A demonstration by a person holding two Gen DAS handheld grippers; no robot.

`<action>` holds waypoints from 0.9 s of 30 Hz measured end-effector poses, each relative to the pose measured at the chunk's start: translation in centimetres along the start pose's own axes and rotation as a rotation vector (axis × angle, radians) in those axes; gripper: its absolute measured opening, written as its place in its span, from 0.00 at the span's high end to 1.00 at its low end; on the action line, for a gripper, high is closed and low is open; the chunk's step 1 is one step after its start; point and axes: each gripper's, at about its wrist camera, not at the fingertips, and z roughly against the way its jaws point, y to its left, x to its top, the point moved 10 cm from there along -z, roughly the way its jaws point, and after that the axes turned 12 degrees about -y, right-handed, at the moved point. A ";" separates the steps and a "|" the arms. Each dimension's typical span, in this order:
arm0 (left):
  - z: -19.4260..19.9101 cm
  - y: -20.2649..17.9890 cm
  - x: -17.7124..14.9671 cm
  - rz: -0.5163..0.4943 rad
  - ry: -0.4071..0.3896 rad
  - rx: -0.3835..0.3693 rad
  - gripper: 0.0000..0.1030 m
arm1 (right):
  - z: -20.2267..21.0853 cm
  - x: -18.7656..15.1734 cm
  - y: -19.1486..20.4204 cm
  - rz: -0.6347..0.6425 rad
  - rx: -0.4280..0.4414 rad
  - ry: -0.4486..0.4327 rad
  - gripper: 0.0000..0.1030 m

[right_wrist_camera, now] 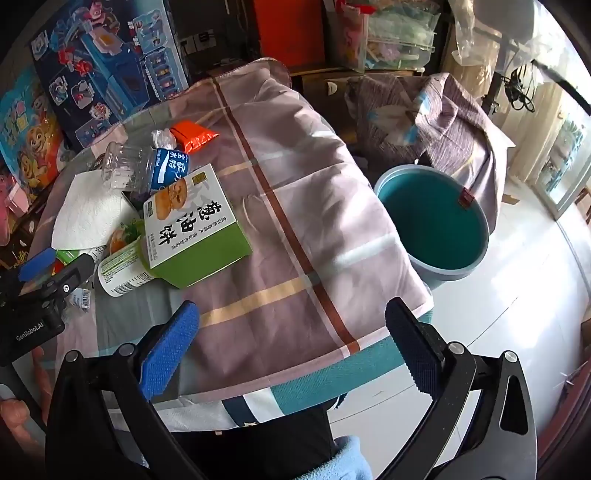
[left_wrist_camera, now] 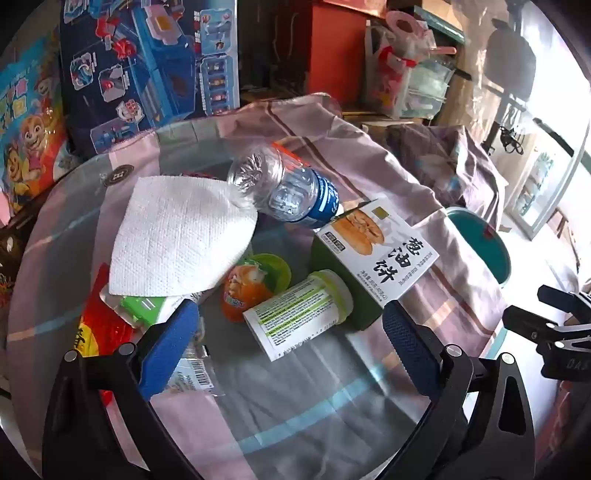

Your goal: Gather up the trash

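Item: white cylindrical plastic bottle with lime-green cap (left_wrist_camera: 299,314), lying at frame centre on the tabletop (left_wrist_camera: 314,398), long axis lower left to upper right, directly ahead of the nearer left tool (left_wrist_camera: 291,332); both tools, right tool (right_wrist_camera: 291,332) included, gaped apart, empty.

Daylight is pouring in from a glazed door (right_wrist_camera: 569,155) on the right, glaring off the pale glossy floor (right_wrist_camera: 517,295). A plaid cloth (right_wrist_camera: 295,206) is covering the round table, its edge hanging down. Toy boxes (left_wrist_camera: 147,66) are leaning behind it, beside an orange cabinet (right_wrist_camera: 284,29) and cluttered shelves (right_wrist_camera: 391,40).
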 end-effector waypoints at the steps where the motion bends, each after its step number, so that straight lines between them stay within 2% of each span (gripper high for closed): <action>1: 0.0 0.0 0.0 -0.004 0.001 0.002 0.03 | 0.0 0.1 -0.1 0.006 -0.006 -0.002 0.06; 8: 0.7 0.2 0.7 -0.010 -0.008 0.001 0.03 | 0.4 0.4 -0.8 0.027 -0.037 -0.011 0.06; 14: 1.3 0.5 0.9 -0.010 -0.018 0.001 0.03 | 0.3 0.9 -1.2 0.000 -0.012 0.004 0.06; 27: 1.5 0.6 0.7 -0.012 -0.012 0.004 0.03 | 0.3 -0.5 -0.6 -0.016 -0.026 0.018 0.06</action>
